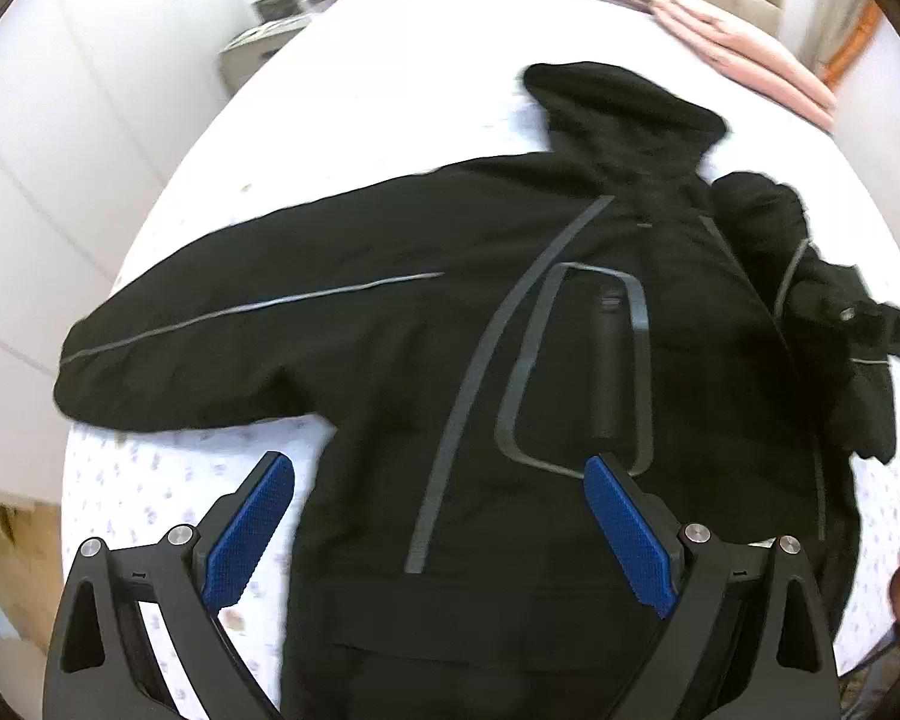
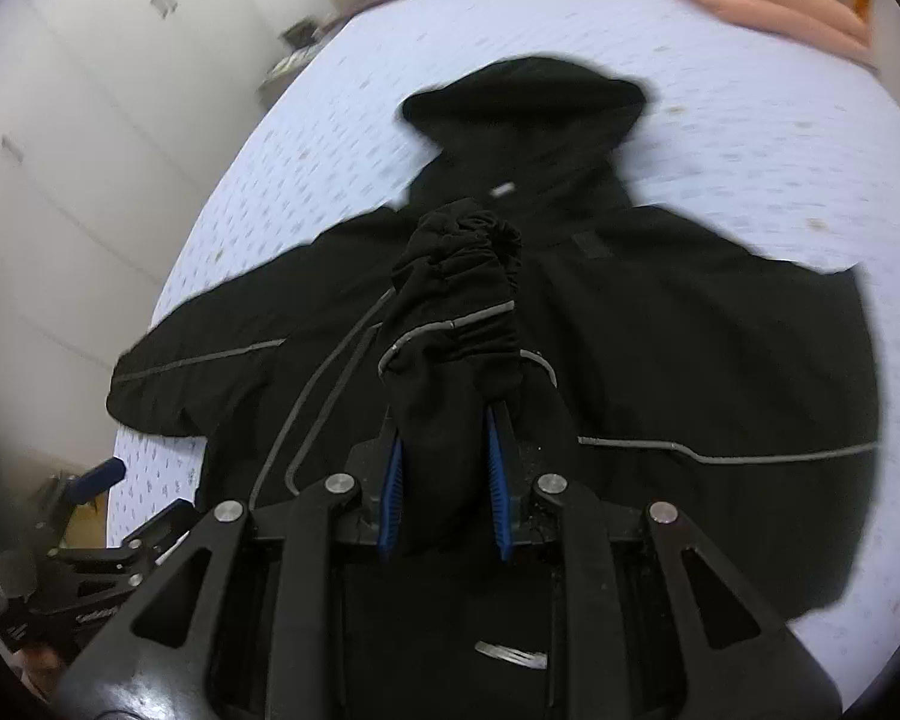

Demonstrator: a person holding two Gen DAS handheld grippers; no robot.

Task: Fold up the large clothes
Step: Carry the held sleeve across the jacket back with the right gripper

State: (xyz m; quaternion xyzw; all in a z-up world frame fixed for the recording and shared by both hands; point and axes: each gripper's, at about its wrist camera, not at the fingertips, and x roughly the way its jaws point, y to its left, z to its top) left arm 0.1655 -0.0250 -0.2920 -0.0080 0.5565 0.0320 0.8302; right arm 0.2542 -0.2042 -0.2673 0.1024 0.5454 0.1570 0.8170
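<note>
Right gripper (image 2: 444, 420): blue pads (image 2: 393, 492) clamped on the bunched cuff of one sleeve (image 2: 456, 324), lifted over the chest of the black hooded jacket (image 2: 660, 360). Left gripper (image 1: 438, 468): fingers spread wide, holding nothing, above the jacket's lower front. Jacket: spread on a white patterned bed (image 1: 390, 78), hood (image 1: 618, 102) toward the headboard, other sleeve (image 1: 210, 330) extended sideways. Pink folded blanket (image 1: 744, 48): far bed corner.

Left gripper (image 1: 438, 510) spread wide, empty; right gripper (image 2: 444, 420) clamped on sleeve (image 2: 450, 324).
</note>
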